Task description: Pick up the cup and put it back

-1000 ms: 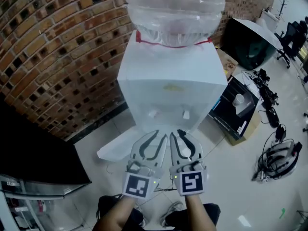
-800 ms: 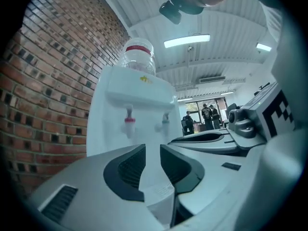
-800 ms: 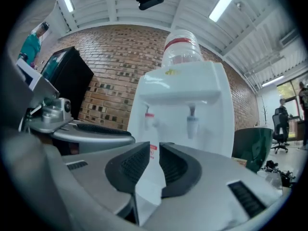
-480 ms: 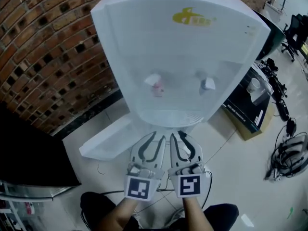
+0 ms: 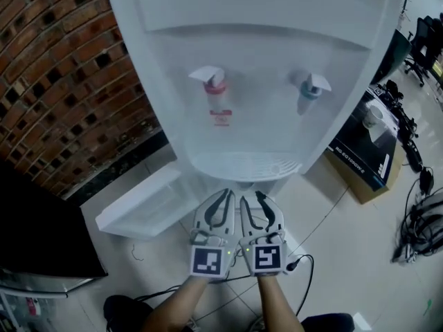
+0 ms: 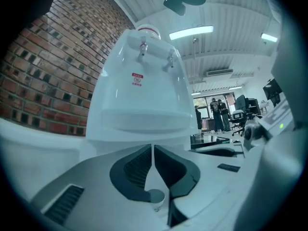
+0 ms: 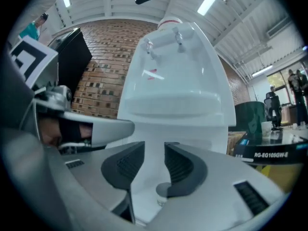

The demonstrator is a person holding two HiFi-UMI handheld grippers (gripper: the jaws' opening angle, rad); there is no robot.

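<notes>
No cup shows in any view. A white water dispenser (image 5: 242, 61) fills the head view, with a red tap (image 5: 214, 85) on the left, a blue tap (image 5: 308, 88) on the right and a drip tray (image 5: 242, 166) below them. My two grippers are held side by side just below and in front of the tray. The left gripper (image 5: 226, 192) (image 6: 153, 147) is shut, its fingers meeting in a thin line with nothing between them. The right gripper (image 5: 251, 196) (image 7: 154, 146) shows a narrow gap; its jaws are opening, with nothing between them. Both point at the dispenser (image 6: 144, 95) (image 7: 173, 95).
A brick wall (image 5: 55, 81) stands behind and to the left. A white panel (image 5: 138, 206) juts out low at the dispenser's left. A black cabinet (image 5: 34, 234) is at far left, a printed box (image 5: 367, 151) and cables (image 5: 422, 234) at right. People (image 6: 219, 112) stand far off.
The head view has come closer and lower on the dispenser: the bottle has left the picture and the taps now loom large. The grippers stay side by side; the right jaws have parted slightly.
</notes>
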